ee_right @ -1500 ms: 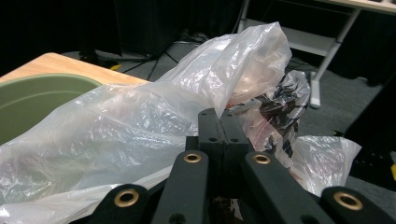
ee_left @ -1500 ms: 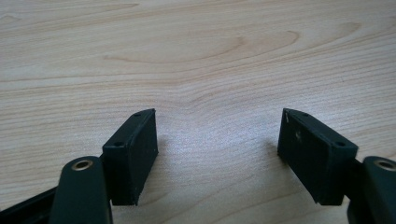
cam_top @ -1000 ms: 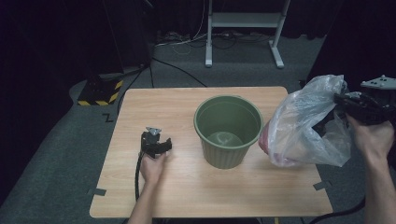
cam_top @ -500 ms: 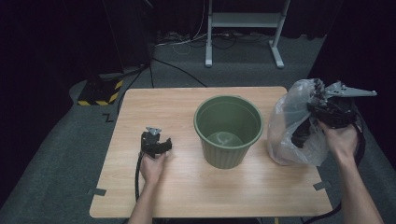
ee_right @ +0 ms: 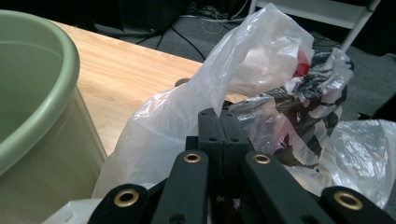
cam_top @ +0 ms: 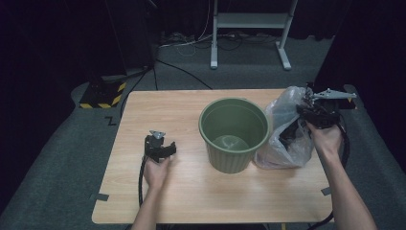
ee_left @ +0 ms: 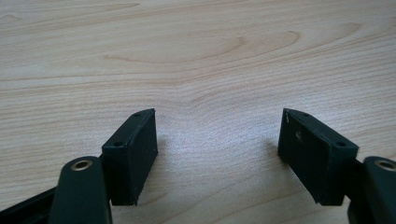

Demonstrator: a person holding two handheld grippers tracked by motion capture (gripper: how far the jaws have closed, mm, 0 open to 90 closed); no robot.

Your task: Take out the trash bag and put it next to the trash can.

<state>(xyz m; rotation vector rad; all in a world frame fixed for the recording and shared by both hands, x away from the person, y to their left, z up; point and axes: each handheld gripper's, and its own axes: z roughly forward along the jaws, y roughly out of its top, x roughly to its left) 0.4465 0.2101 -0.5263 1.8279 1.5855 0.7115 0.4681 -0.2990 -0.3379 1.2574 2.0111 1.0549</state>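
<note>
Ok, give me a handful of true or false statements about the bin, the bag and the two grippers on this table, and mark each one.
1. The green bin stands upright on the table. True.
2. The plastic bag lies inside the bin. False: it sits on the table beside the bin, on the right gripper's side.
3. The left gripper has its jaws spread apart over bare wood. True.
4. The right gripper is open and free of the bag. False: its jaws are closed together on the bag's plastic.
5. The left gripper holds the bin's rim. False: it rests on the table, apart from the bin.
</note>
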